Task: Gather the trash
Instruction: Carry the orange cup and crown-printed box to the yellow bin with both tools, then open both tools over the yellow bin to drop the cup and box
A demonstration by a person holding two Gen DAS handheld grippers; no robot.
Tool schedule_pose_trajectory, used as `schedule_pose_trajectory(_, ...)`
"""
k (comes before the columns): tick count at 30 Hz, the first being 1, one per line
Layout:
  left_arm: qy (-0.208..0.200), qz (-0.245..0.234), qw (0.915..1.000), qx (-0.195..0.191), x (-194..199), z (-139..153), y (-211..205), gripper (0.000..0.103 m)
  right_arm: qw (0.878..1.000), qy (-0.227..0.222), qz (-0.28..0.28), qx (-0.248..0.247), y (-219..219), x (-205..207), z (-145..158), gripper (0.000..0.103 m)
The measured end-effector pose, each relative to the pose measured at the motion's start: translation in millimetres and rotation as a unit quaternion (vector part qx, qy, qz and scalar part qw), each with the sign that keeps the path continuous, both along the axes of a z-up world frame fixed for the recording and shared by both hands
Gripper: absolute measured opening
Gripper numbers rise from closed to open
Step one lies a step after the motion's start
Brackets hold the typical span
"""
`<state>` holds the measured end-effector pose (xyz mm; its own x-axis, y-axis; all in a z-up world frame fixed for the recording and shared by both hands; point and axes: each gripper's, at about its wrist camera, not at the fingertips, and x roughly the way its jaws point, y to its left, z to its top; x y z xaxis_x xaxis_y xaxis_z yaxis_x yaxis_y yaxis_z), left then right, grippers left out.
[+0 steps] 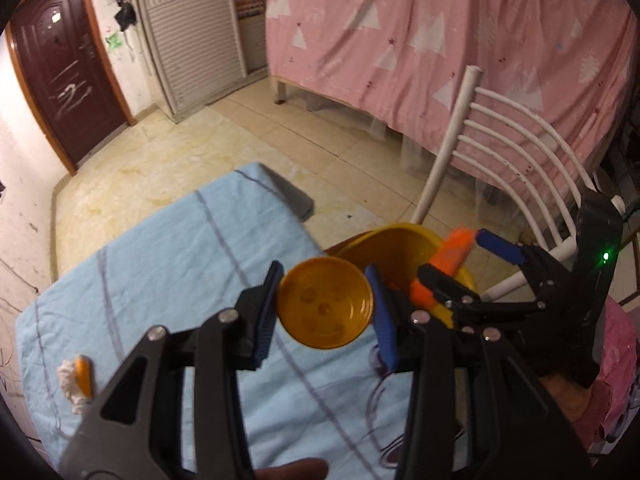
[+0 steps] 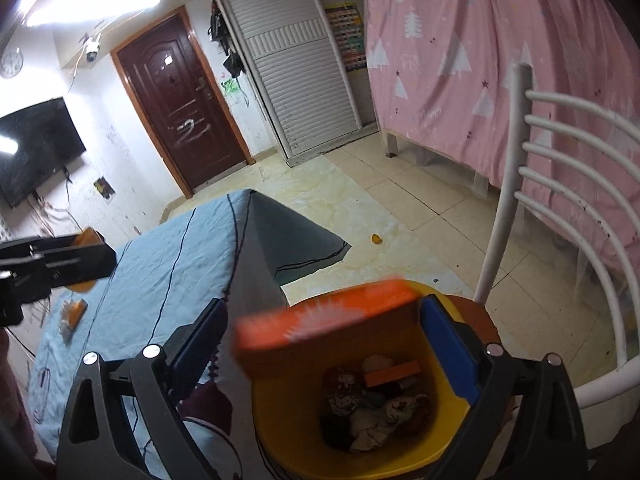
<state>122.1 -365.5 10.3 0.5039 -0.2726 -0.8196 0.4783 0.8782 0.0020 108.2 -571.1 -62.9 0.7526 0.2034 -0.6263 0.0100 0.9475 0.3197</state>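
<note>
I'm looking into a tiled room with a dark brown door point(image 2: 180, 104) on the far wall, a pink tree-print curtain point(image 1: 460, 32) on the right, and a table point(image 1: 160, 264) under a pale blue cloth near me. A white chair point(image 2: 516, 184) stands to the right of the table, and the yellow bin point(image 2: 404, 460) sits on its brown seat.

From my left wrist camera, the left tool point(image 1: 324, 312) is clamped on a round orange cup point(image 1: 325, 303), its open mouth facing the lens, held above the table's right edge just beside the bin. Past it I see my right tool point(image 1: 452, 260) gripping an orange box point(image 1: 448, 270) over the bin's rim. This view also shows a white crumpled scrap with a small orange piece point(image 1: 78, 376) lying at the table's near left; the bin's contents are hidden here.

My right wrist camera gives what the other cannot: the bin's inside, holding crumpled wrappers and another orange box point(image 2: 394, 374). The blurred orange box spans the tool's blue pads point(image 2: 450, 348), which are clamped on it directly above the bin. Here too are a wall television point(image 2: 36, 148) on the left, a small yellow bit point(image 2: 376, 239) on the floor, and the left tool entering from the left edge.
</note>
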Motion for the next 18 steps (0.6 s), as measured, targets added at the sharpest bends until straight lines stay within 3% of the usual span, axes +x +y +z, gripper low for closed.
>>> schedule_pose_trajectory(9, 0.049, -0.046, 0.9971, -0.035, 5.6, -13.1, -44.1, 0.04, 0.998, -0.009, -0.052, 0.025, -43.1, -12.3, -1.8, 0.092)
schedule_pose_trajectory(11, 0.062, -0.052, 0.9958, -0.043, 7.8, -15.5, -50.6, 0.058, 0.997, -0.009, -0.065, 0.028, -51.8, -16.4, -3.6, 0.092)
schedule_pose_trajectory(12, 0.064, -0.055, 0.9954, -0.045, 8.2, -15.8, -53.4, 0.062, 0.997, -0.009, -0.071, 0.03, -56.4, -18.7, -4.5, 0.092)
schedule_pose_trajectory(18, 0.056, -0.057, 0.996, -0.038, 6.2, -14.2, -54.9, 0.064, 0.996, -0.009, -0.081, 0.037, -64.3, -22.0, -3.3, 0.092)
